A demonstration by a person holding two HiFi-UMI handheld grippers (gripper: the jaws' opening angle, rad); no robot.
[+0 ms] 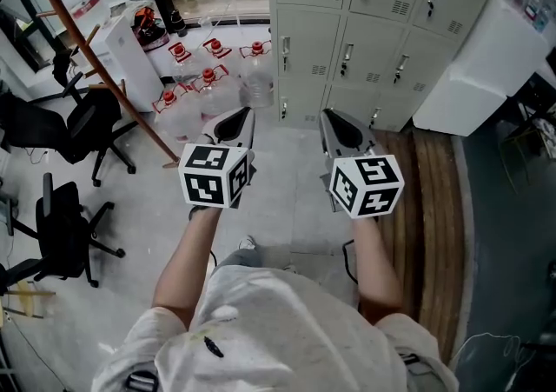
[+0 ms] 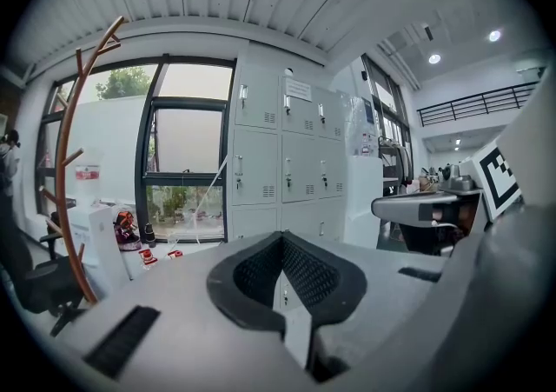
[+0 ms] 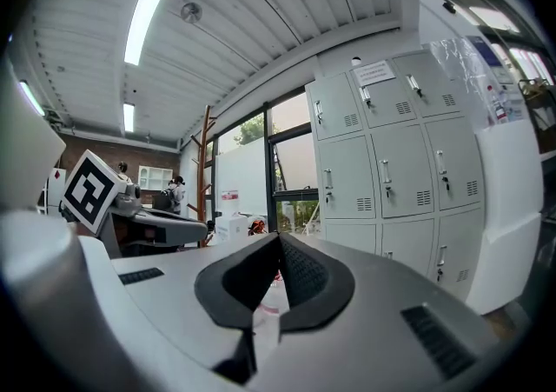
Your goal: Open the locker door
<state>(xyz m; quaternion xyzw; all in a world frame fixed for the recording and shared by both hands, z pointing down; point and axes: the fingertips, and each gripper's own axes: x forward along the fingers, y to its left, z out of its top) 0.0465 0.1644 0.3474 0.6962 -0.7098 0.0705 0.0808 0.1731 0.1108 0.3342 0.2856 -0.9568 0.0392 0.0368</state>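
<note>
Water jugs (image 1: 211,93), office chairs (image 1: 61,223)

An office workroom: grey lockers (image 1: 373,25), swivel chairs (image 1: 82,125).

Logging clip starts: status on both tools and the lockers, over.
Left tool shut, empty; right tool shut, empty. Locker doors all closed, tools short of them. Water jugs off to one side, not in the way.
</note>
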